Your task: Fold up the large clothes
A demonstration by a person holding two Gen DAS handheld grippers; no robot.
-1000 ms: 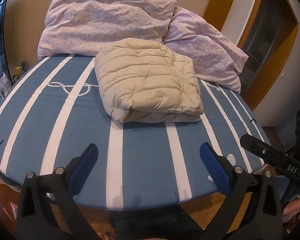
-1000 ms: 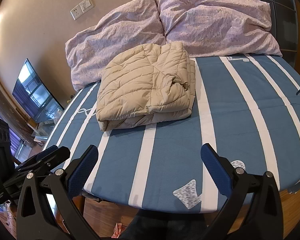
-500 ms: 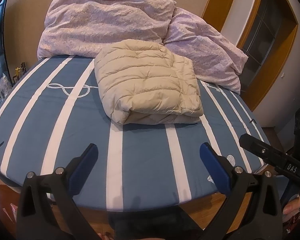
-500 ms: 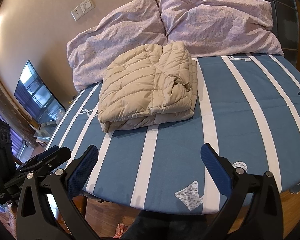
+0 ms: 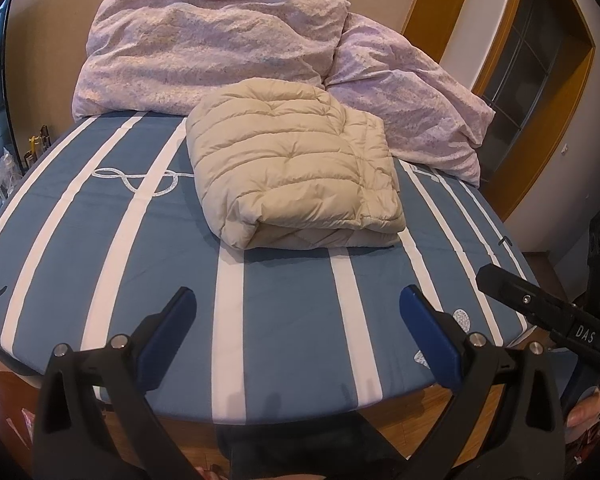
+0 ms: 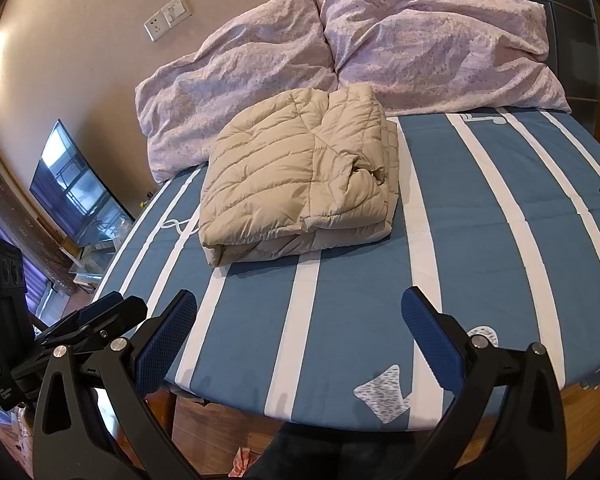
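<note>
A bed (image 5: 284, 344) in blue sheeting with white stripes fills the room's middle; crumpled lilac pillows (image 5: 220, 48) lean on the far beige wall. The puffy beige quilted jacket (image 5: 292, 168) lies folded mid-bed. Left gripper (image 5: 298, 312) and right gripper (image 6: 300, 312) hover apart, empty; a dark screen (image 6: 76, 192), perhaps a television, stands left.

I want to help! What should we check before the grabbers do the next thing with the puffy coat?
1. Puffy beige jacket folded into a bundle: ok.
2. Jacket lies wholly on the striped bed, not over the edge: ok.
3. Left gripper open and holding nothing: ok.
4. Right gripper open and holding nothing: ok.
5. Both grippers clear of the jacket: ok.
6. Top flap on the jacket's right side lying neat: not ok, it is bunched.
</note>
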